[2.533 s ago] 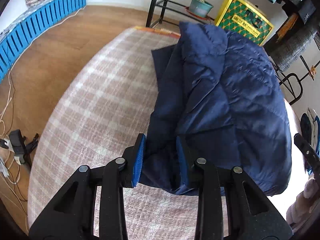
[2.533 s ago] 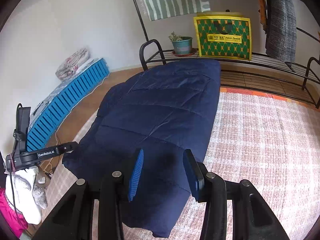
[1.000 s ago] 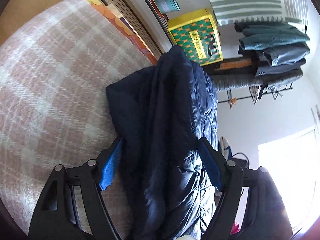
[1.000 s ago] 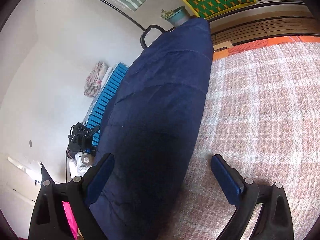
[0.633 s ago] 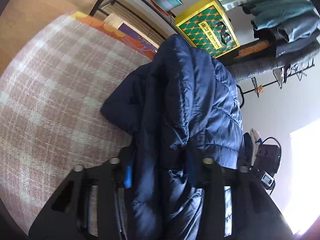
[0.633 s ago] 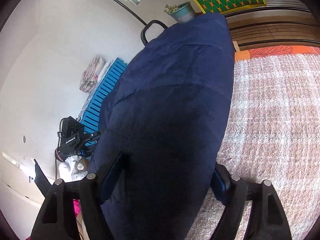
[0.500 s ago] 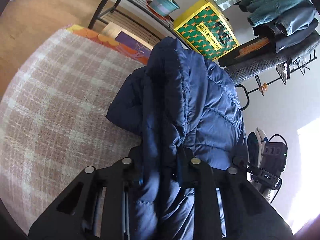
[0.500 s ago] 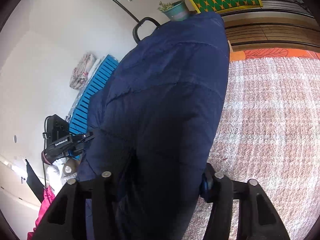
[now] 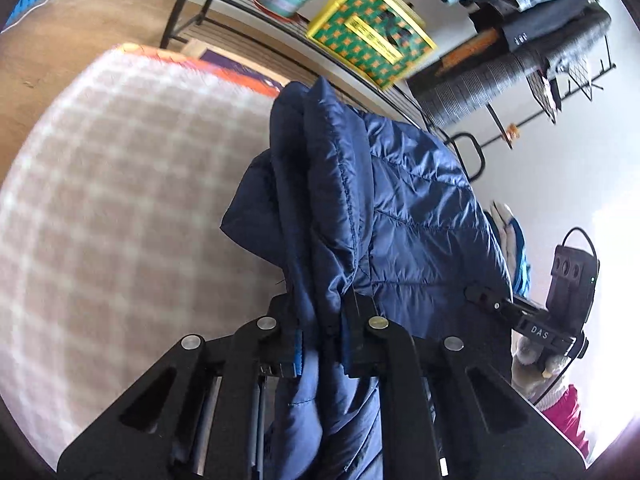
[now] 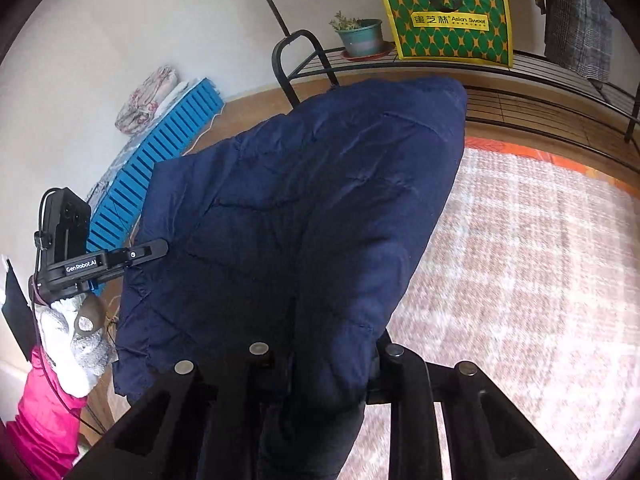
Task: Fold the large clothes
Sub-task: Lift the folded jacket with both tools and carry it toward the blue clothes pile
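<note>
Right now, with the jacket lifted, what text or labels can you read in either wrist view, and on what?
"GenRobot.AI": on the left gripper, seen from the right wrist.
"DAS": on the right gripper, seen from the left wrist.
"Asian Sweet", after three Chinese characters: yellow band on the green-and-yellow bag.
White mark on the hanging dark garment: too blurred to read.

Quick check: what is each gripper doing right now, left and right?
Left gripper: jaws closing, clamped on the navy puffer jacket.
Right gripper: jaws closing, gripping the same jacket.
</note>
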